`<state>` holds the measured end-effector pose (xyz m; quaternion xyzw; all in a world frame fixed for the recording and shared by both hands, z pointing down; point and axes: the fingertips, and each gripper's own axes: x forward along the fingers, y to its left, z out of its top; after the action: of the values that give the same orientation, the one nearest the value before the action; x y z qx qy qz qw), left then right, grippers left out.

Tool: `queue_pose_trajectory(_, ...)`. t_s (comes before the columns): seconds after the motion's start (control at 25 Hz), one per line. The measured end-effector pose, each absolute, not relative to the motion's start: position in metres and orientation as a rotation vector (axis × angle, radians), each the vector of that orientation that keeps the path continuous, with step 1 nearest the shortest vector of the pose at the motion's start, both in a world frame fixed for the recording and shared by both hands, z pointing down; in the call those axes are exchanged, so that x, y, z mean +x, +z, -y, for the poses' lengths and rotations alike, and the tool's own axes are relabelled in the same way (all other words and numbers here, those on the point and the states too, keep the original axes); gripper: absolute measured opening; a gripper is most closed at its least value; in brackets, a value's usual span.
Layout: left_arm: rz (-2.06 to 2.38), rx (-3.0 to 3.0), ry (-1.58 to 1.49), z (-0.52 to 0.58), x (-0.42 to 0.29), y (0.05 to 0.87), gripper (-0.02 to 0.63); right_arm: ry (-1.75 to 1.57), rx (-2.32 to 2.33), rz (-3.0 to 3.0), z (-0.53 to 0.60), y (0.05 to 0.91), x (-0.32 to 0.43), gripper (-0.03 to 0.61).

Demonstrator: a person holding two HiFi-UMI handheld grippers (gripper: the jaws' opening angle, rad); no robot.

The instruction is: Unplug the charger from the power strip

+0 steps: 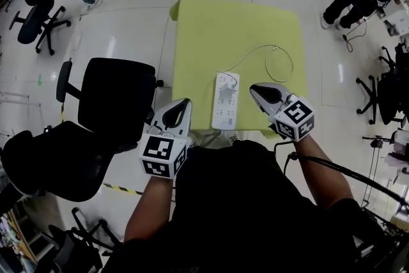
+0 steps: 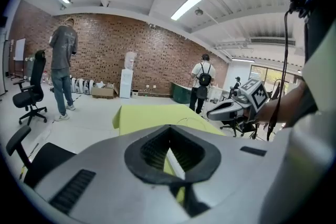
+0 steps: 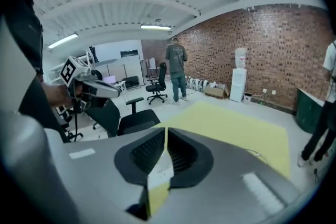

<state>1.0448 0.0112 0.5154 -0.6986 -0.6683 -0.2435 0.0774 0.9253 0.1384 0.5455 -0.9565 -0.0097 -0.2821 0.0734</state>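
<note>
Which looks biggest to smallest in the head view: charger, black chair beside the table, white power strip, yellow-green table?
yellow-green table
black chair
white power strip
charger
By looks only: distance from the camera differs.

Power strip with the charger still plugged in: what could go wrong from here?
The power strip lies loose by the near edge of the table, held by neither gripper; pulling the charger may lift or drag it off. The left gripper and right gripper both have jaws together, so they would likely shove, not grasp, unless opened. The charger's cable loops beside the right gripper and could snag.
</note>
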Motion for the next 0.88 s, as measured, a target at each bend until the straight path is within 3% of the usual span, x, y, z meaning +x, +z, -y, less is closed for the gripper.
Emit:
queue_pose_trajectory(0.48, 2.152, -1.81, -0.818, -0.04, 1.05, 0.561, 0.005, -1.184, -2.864, 0.143, -0.145, 0.633, 0.947, 0.185)
queue_pose_trajectory(0.88, 2.115, -1.793, -0.871, -0.06, 1.041, 0.575, 0.005, -1.323, -2.884, -0.111, -0.133, 0.692, 0.964, 0.215)
